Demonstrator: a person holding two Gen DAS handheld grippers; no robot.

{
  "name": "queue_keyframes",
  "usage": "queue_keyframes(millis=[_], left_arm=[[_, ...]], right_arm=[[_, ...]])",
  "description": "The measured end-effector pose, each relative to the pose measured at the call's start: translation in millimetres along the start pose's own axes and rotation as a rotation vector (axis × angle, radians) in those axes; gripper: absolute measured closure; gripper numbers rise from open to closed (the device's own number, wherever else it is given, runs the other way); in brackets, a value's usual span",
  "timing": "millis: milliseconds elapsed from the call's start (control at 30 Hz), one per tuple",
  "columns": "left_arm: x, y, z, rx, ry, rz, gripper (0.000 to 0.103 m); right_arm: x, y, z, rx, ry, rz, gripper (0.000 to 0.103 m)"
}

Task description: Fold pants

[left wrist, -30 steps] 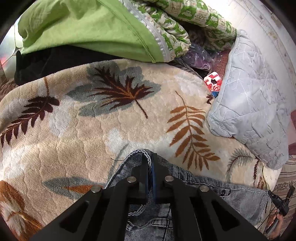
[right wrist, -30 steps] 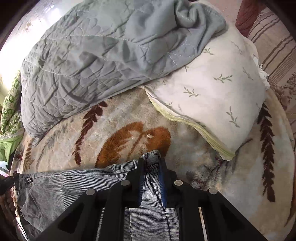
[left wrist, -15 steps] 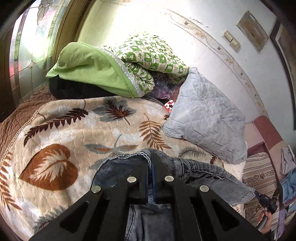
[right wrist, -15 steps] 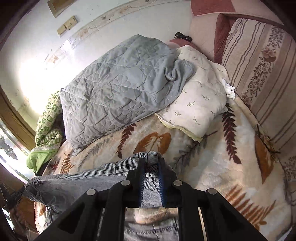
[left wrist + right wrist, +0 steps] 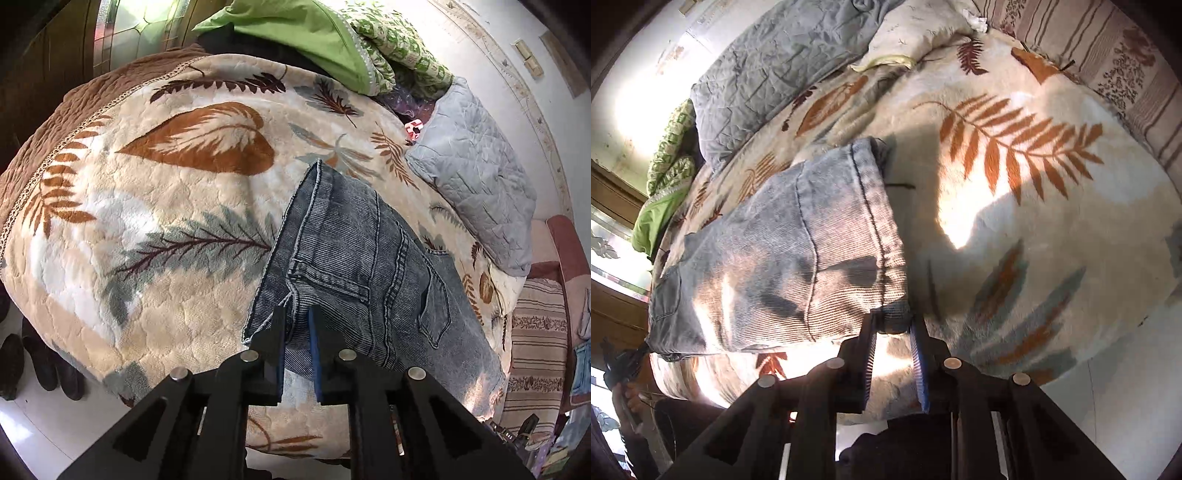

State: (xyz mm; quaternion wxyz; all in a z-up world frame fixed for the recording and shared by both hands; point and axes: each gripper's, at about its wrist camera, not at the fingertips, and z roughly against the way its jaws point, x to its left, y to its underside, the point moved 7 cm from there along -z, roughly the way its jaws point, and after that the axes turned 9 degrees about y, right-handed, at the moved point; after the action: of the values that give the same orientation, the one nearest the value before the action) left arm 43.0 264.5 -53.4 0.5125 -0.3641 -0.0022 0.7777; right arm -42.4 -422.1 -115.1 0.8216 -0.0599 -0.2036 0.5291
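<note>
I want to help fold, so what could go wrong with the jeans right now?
The jeans lie near the bed's edge, so they might slip off the blanket. Both grippers are opening, left gripper and right gripper, with cloth between the jaws; denim might snag on a pad and pull the fold crooked.

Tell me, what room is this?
Most likely a bedroom. A plush cream blanket with brown leaf prints covers what looks like a bed, a grey quilted pillow and a white pillow with small sprigs lie at its far side, and grey-blue denim pants rest on top.
</note>
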Motion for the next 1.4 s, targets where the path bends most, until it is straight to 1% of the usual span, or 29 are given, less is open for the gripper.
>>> queue_keyframes(millis=[33, 67, 100, 133, 200, 267, 333, 433, 467, 500, 533, 567, 600, 633, 700, 767, 900, 967, 1000, 1033, 1067, 1100, 1133, 1167, 1200, 1267, 1333, 1367, 1400], left_arm=[[-2, -3, 10, -0.035, -0.016, -0.006, 0.087], [-7, -7, 20, -0.073, -0.036, -0.026, 0.084], [-14, -11, 30, -0.109, -0.050, -0.053, 0.073], [-22, -14, 40, -0.141, -0.061, -0.079, 0.058], [-41, -19, 56, -0.208, -0.075, -0.125, 0.046], [-66, -22, 59, -0.233, -0.069, -0.191, 0.045], [-91, -19, 49, -0.218, -0.035, -0.249, 0.039], [-117, -6, 19, -0.159, 0.002, -0.307, 0.037], [-120, 0, 7, -0.133, -0.001, -0.315, 0.036], [-119, 6, -9, -0.088, -0.018, -0.322, 0.031], [-111, 15, -29, -0.014, -0.069, -0.330, 0.030], [-98, 23, -48, 0.065, -0.139, -0.331, 0.030], [-84, 28, -61, 0.119, -0.191, -0.318, 0.030], [-72, 29, -68, 0.139, -0.222, -0.296, 0.030], [-58, 23, -64, 0.110, -0.257, -0.250, 0.030], [-62, 11, -51, 0.046, -0.250, -0.228, 0.030], [-105, -1, -29, -0.073, -0.150, -0.293, 0.030], [-125, 4, -35, -0.067, -0.085, -0.341, 0.027], [-130, 8, -43, -0.050, -0.071, -0.358, 0.026], [-129, 13, -54, -0.028, -0.080, -0.371, 0.025], [-125, 16, -70, 0.006, -0.112, -0.374, 0.025], [-115, 22, -87, 0.053, -0.153, -0.363, 0.025], [-104, 27, -101, 0.096, -0.189, -0.340, 0.026], [-97, 31, -107, 0.091, -0.198, -0.335, 0.026], [-99, 33, -105, 0.051, -0.202, -0.374, 0.024], [-102, 39, -106, 0.052, -0.229, -0.436, 0.020], [-101, 42, -108, 0.048, -0.229, -0.459, 0.018], [-100, 42, -107, 0.046, -0.225, -0.462, 0.017], [-100, 43, -107, 0.043, -0.223, -0.462, 0.017]], right_arm=[[-4, 1, 2, 0.004, 0.012, -0.014, 0.056], [-9, 1, 8, -0.002, 0.033, -0.029, 0.045], [-12, -1, 16, -0.027, 0.043, -0.041, 0.037], [-12, -3, 26, -0.059, 0.039, -0.042, 0.037], [-11, -9, 45, -0.104, 0.028, -0.049, 0.037], [-3, -19, 60, -0.143, -0.027, -0.068, 0.037], [16, -29, 65, -0.143, -0.141, -0.078, 0.037], [45, -36, 48, -0.088, -0.327, -0.122, 0.037], [49, -34, 34, -0.043, -0.348, -0.131, 0.037], [50, -25, 14, 0.025, -0.320, -0.143, 0.036], [43, -16, -6, 0.093, -0.250, -0.165, 0.037], [40, -9, -18, 0.143, -0.234, -0.184, 0.037], [39, -7, -16, 0.134, -0.254, -0.186, 0.037], [41, -10, -9, 0.114, -0.254, -0.172, 0.037], [45, -23, 10, 0.051, -0.247, -0.131, 0.037], [45, -42, 22, -0.003, -0.220, -0.112, 0.037], [32, -91, 13, -0.034, -0.171, -0.145, 0.037], [25, -114, -3, -0.005, -0.179, -0.179, 0.037], [23, -123, -12, 0.012, -0.192, -0.198, 0.037], [22, -130, -19, 0.027, -0.209, -0.210, 0.037], [23, -135, -26, 0.041, -0.226, -0.215, 0.037], [22, -137, -32, 0.060, -0.229, -0.209, 0.038], [25, -138, -38, 0.083, -0.227, -0.196, 0.048], [28, -137, -43, 0.104, -0.224, -0.178, 0.059], [30, -134, -47, 0.119, -0.207, -0.153, 0.074], [35, -134, -45, 0.096, -0.168, -0.082, 0.094], [39, -138, -30, 0.017, -0.118, -0.025, 0.097], [41, -142, -16, -0.055, -0.094, 0.000, 0.097], [46, -145, -2, -0.125, -0.096, 0.027, 0.097]])
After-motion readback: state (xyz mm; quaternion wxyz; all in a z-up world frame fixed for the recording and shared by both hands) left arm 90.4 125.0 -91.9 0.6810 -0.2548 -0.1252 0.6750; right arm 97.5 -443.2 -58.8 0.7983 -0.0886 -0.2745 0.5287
